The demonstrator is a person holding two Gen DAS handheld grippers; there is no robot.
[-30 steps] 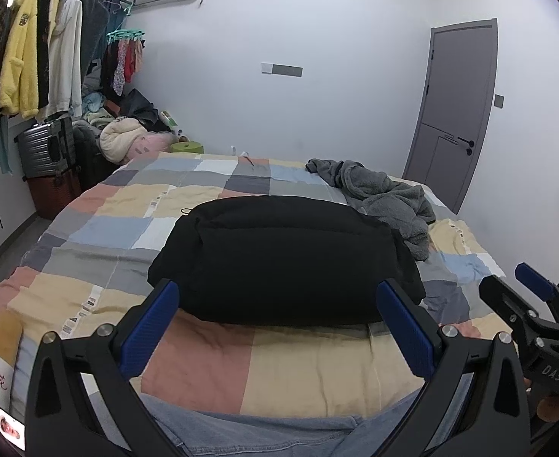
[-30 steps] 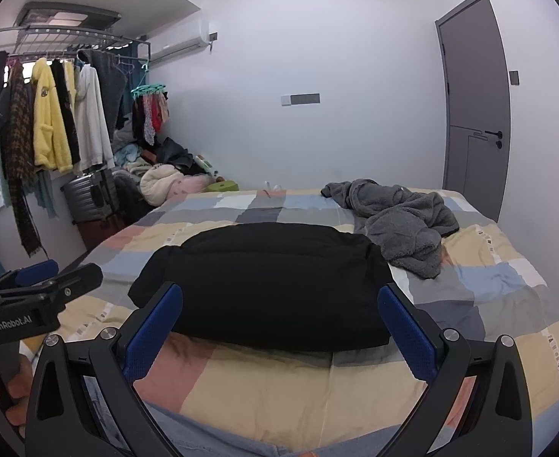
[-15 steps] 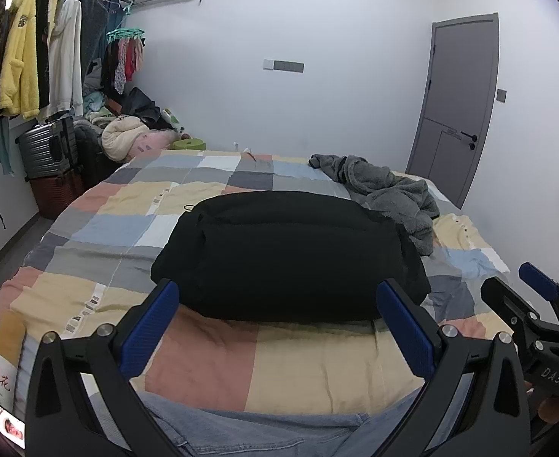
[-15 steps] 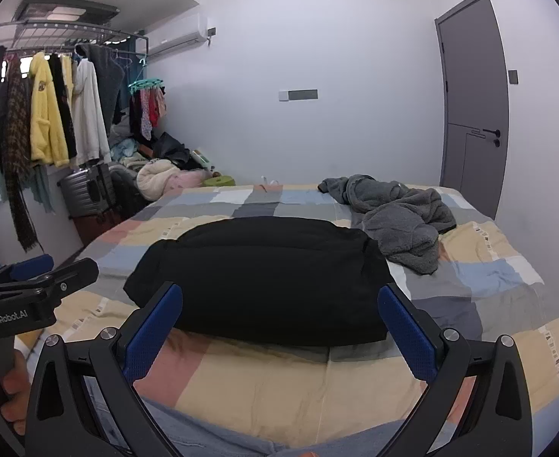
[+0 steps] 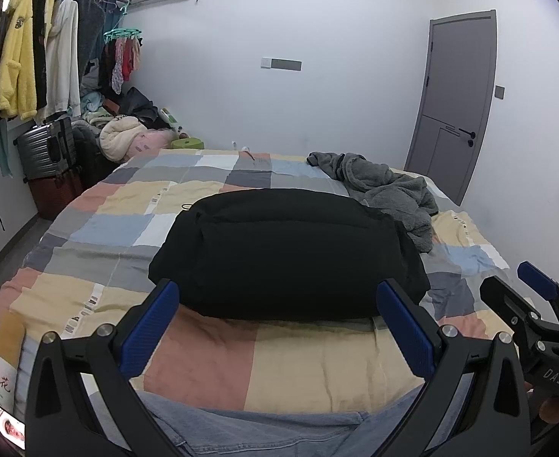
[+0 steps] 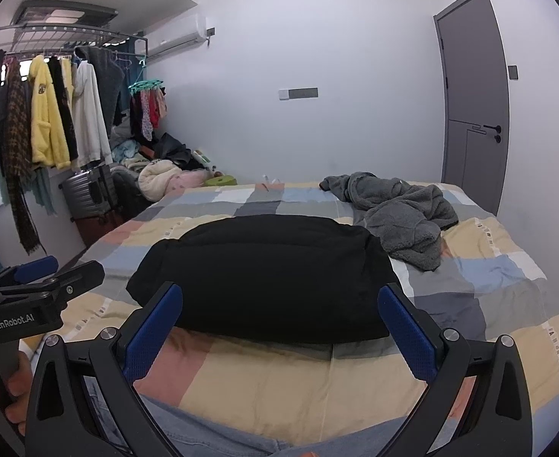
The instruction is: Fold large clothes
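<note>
Blue-padded left tool (image 5: pixel 277 325) and right tool (image 6: pixel 279 327) level, spread, empty, before black garment (image 5: pixel 287 255).

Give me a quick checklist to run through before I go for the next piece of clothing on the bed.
1. Black garment folded into a compact bundle on the bed: ok.
2. Left gripper free, jaws wide apart, nothing between them: ok.
3. Right gripper free, jaws wide apart, nothing between them: ok.
4. Next piece located: grey fleece garment lies crumpled beyond the black bundle, toward the right: ok.
5. Grey garment separate from the black bundle: cannot tell, their edges look close or overlapping.
6. Flat space to spread it: bare quilt in front of the bundle: ok.
</note>
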